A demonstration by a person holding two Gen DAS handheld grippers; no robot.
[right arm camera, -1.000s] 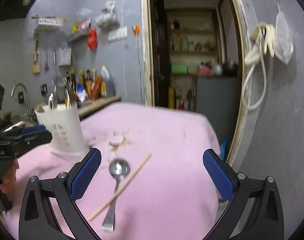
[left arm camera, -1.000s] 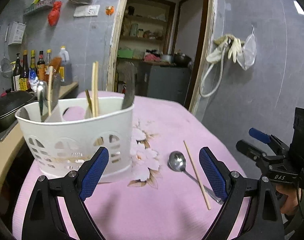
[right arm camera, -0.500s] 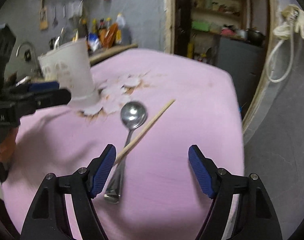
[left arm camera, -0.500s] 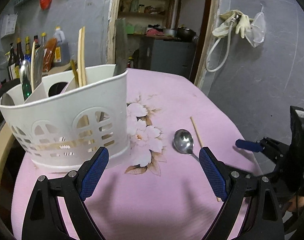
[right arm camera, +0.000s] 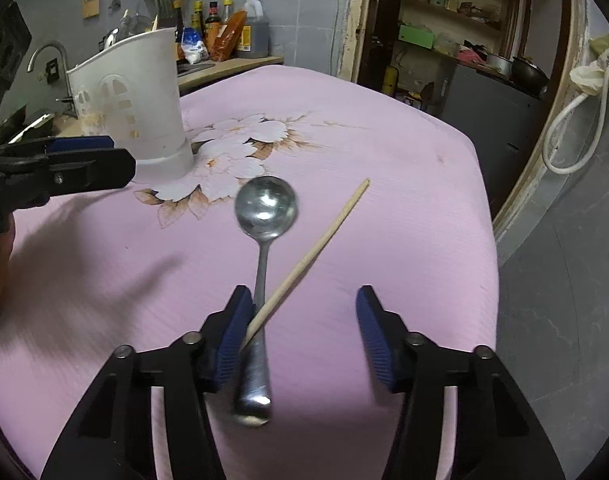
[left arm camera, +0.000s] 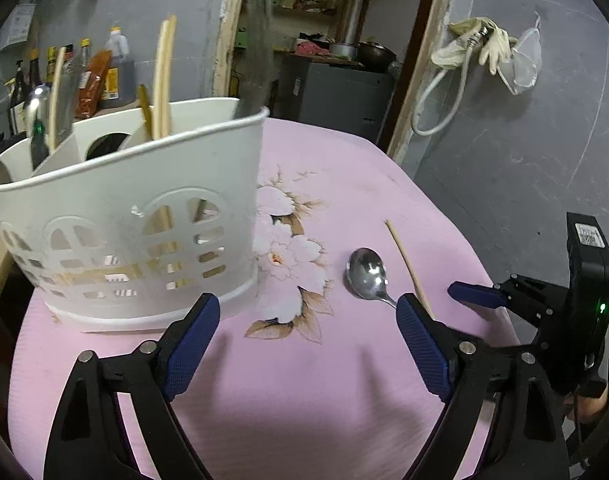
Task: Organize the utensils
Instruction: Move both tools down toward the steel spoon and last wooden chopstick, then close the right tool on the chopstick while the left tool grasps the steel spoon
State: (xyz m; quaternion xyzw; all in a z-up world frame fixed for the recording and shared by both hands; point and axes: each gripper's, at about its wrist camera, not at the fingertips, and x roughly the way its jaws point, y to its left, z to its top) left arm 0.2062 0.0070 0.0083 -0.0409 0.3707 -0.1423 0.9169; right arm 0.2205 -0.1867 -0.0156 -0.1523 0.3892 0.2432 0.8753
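A: How many loose?
B: One spoon (right arm camera: 266, 208) and one chopstick (right arm camera: 310, 258), crossed on the pink surface (right arm camera: 384, 160) beside one white caddy (left arm camera: 124, 216).
A: Changes?
B: Right gripper (right arm camera: 302, 334) dropped lower, jaws closing around both, not yet clamped. Left gripper (left arm camera: 308, 344) gapes empty, narrowing slightly, nearer the caddy.

Steel spoon (right arm camera: 266, 208) flat on pink worktop, bowl far, wooden chopstick (right arm camera: 312, 254) crossing its handle, white utensil holder (left arm camera: 120, 216) upright far left

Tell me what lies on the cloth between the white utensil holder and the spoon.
Only the cloth's printed flowers lie between utensil holder and spoon; both wrist views show it.
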